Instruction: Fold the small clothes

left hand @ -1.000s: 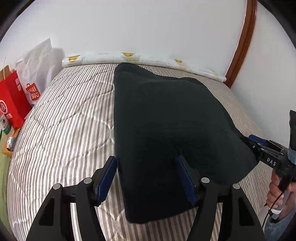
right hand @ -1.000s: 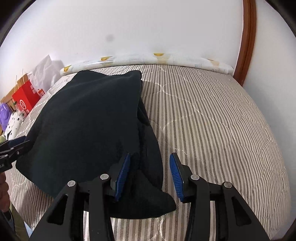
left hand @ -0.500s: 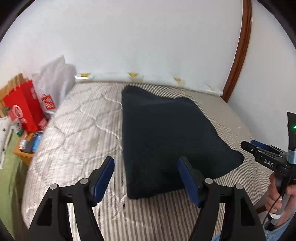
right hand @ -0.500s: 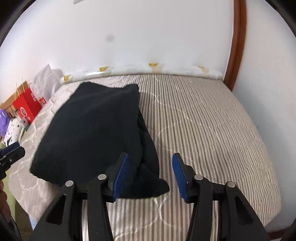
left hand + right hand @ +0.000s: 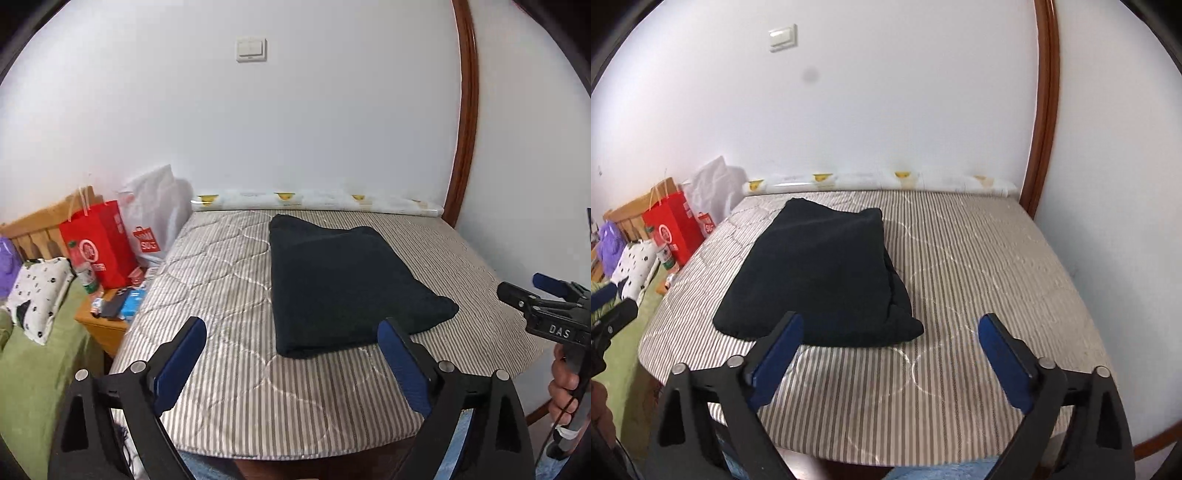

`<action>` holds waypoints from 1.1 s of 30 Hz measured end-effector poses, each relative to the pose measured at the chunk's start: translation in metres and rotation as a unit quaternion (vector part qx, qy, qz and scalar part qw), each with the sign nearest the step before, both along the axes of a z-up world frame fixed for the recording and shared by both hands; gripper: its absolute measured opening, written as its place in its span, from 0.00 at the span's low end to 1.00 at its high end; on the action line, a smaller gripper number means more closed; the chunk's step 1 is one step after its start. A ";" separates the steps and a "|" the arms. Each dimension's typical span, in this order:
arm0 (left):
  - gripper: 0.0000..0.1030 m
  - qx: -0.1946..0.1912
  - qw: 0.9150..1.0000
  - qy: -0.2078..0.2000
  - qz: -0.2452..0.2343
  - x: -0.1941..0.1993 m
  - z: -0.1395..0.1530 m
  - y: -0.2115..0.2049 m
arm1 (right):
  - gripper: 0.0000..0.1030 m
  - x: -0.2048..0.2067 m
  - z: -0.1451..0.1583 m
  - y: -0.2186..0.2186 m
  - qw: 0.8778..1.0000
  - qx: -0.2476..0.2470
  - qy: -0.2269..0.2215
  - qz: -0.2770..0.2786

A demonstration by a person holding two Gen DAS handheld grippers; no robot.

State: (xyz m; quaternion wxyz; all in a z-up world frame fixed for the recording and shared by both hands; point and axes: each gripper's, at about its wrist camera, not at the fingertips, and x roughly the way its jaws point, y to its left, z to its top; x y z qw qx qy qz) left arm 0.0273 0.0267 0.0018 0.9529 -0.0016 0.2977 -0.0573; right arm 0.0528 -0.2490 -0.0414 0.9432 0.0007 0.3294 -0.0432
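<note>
A person's hand [image 5: 563, 384] on the right gripper [image 5: 517, 290] is seen only from the left wrist. Folded black fabric garment [image 5: 343, 280] lies on striped quilted mattress [image 5: 229, 280], long axis 12-to-6, bulkier end at 5 o'clock. Red paper bag [image 5: 99, 243] at 9 o'clock, contents hidden. Left gripper [image 5: 291, 339] and right gripper jaws are opening, nothing between.

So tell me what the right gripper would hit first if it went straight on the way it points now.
Probably the bare striped mattress, just right of the folded black garment. The right gripper is opening, with nothing between its jaws, and the garment's near right corner lies towards its left finger. Depth is hard to judge, so it might brush that corner.
</note>
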 end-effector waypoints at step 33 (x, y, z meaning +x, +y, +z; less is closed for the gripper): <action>0.91 0.010 0.999 -0.022 0.022 -0.032 0.019 -0.011 | 0.96 -0.051 0.021 -0.002 0.999 -0.019 -0.014 -0.030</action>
